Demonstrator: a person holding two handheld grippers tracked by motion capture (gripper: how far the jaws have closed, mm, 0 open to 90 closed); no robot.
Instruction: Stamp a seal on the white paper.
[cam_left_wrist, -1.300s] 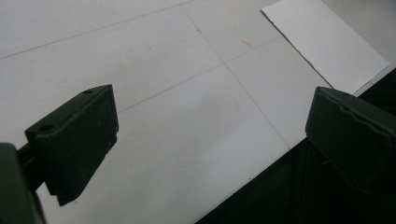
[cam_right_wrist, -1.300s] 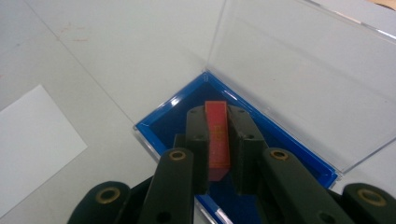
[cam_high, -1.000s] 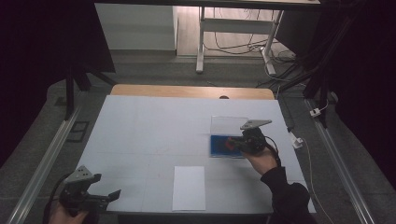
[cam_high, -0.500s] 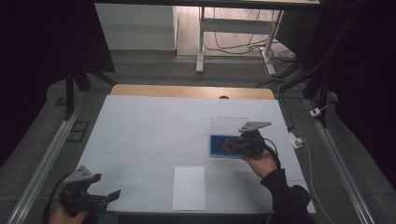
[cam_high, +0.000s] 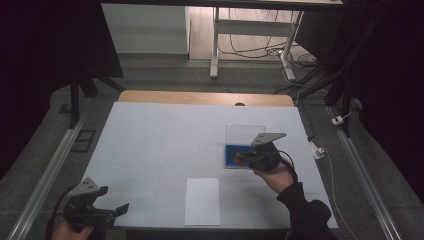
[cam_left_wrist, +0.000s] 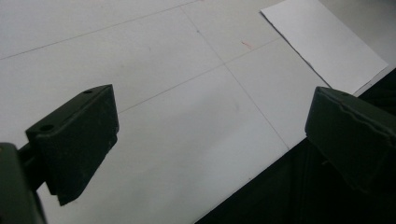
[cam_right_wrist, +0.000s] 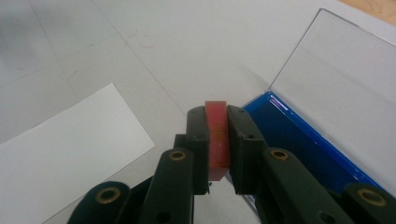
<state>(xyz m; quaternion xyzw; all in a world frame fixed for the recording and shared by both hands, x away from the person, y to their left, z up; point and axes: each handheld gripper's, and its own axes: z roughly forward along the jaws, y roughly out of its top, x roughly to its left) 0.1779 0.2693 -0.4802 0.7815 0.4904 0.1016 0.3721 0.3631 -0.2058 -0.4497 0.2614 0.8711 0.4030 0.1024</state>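
Red stamp-like block pinched in right gripper beside open blue case; white sheet nearer the person.

Right gripper clamped tight on a small red block, held upright between the pads, long axis running along the jaws. Just to its right in the right gripper view, an open blue case with clear lid tilted up and back. From above, right gripper poised at the near-left edge of the blue case. White paper sheet lying flat, apart from the case, toward the table's near edge and left of the right hand, long axis pointing away from the person. Left gripper wide open, holding nothing, hovering over the table's near-left corner, farther from the sheet than the right.
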